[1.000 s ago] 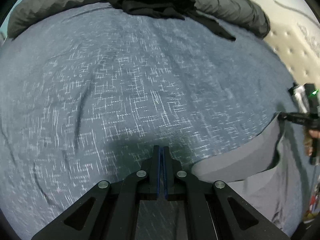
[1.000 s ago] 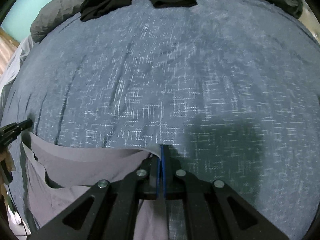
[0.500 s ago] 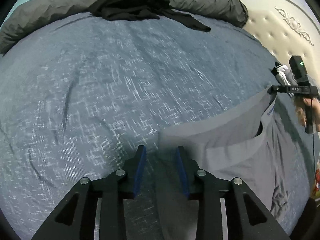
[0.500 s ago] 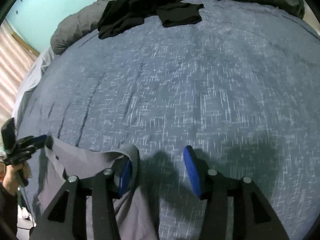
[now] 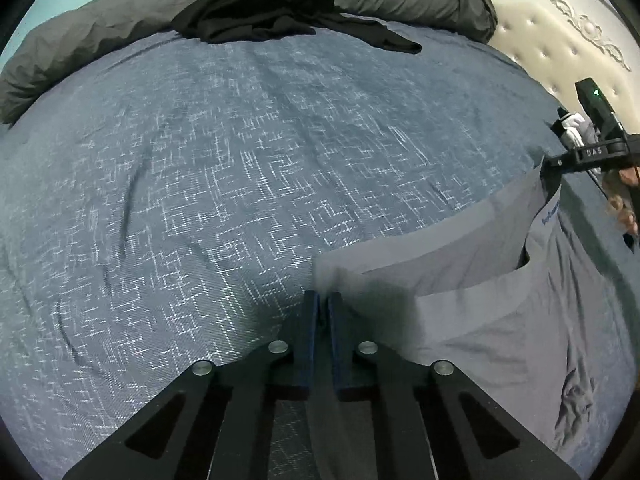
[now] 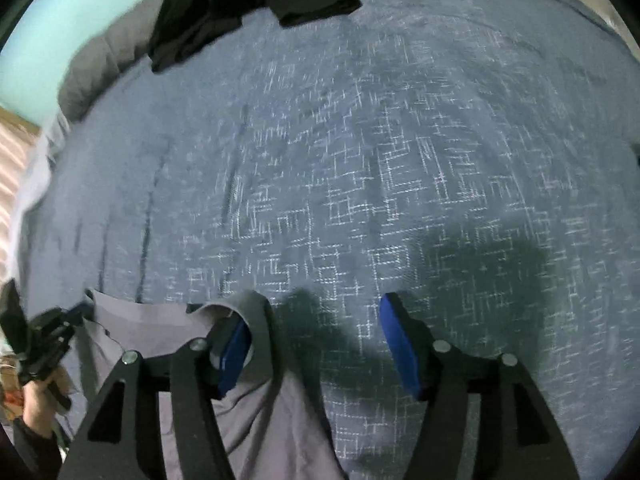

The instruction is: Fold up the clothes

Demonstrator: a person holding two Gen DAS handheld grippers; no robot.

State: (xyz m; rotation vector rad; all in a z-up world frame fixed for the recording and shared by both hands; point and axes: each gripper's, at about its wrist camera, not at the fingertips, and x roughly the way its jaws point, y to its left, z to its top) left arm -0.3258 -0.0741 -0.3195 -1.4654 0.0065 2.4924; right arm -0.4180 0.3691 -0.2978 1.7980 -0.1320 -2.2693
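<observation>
A blue bedspread (image 5: pixel 224 184) with a white crosshatch weave fills both views. A dark grey duvet (image 5: pixel 80 48) is rolled along the top of the left-wrist frame, with black clothes (image 5: pixel 260 10) heaped on it. The grey garment (image 5: pixel 500 312) lies at lower right there (lower left in the right-wrist view), its waistband raised. The left gripper (image 5: pixel 323 304) is clenched on the waistband's near corner. The right gripper (image 6: pixel 316 336) is opening, jaws wide; the cloth drapes against its left blue pad, unpinched.
</observation>
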